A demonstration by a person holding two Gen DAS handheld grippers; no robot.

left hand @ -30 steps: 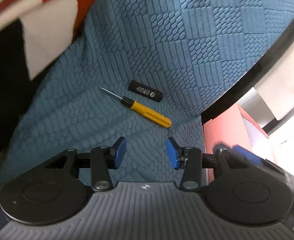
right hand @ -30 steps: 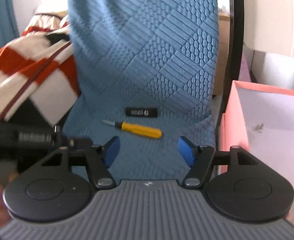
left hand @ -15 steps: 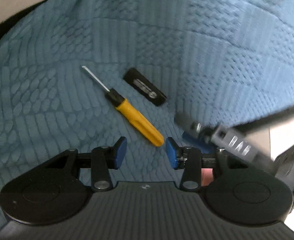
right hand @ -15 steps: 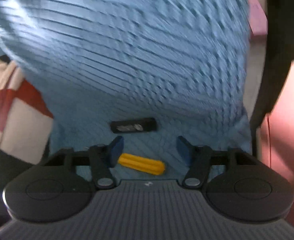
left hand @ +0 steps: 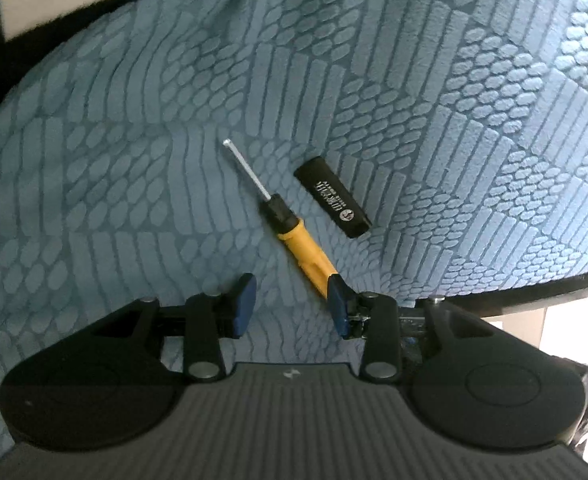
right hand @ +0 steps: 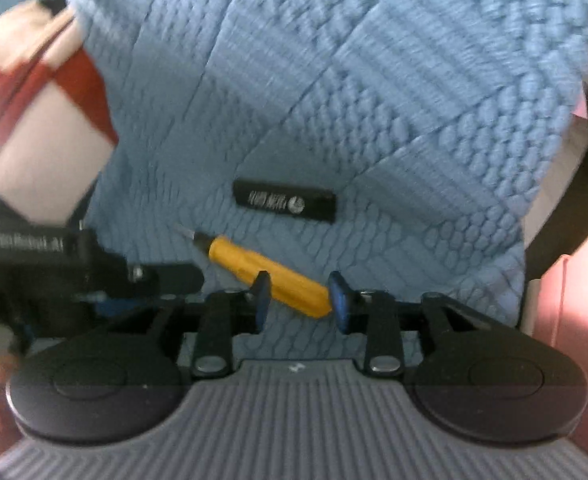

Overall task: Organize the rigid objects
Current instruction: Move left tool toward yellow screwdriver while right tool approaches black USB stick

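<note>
left wrist view: the left gripper (left hand: 289, 307) stands wide open and holds nothing. the screwdriver (left hand: 294, 240) lies on the blue textured cover (left hand: 133, 160), a little right of the frame centre. its long axis runs diagonal, the metal tip toward the upper left, the yellow handle toward the lower right. the handle end reaches the right blue pad, touching it or just above it, i cannot tell which. so the tool is not centred over the handle; the screwdriver lies off to the right of the gap between the pads. a black flat stick (left hand: 332, 197) with white print lies just beside the screwdriver, on its upper right, nearly parallel and apart from it.

right wrist view: this picture is blurred. the right gripper (right hand: 300, 300) is open about half way and the yellow handle of the screwdriver (right hand: 261, 270) lies between its pads, not yet squeezed as far as i can see. here the axis goes from middle left down to the right pad. the black flat stick (right hand: 285, 201) lies above it, in the frame centre. i judge the right gripper is better placed for the grasp. the left gripper (right hand: 105, 280) shows at the left edge, near. the cover is soft and bumpy. a red and white cloth (right hand: 45, 120) is at the upper left, a pink box (right hand: 574, 340) at the lower right.
</note>
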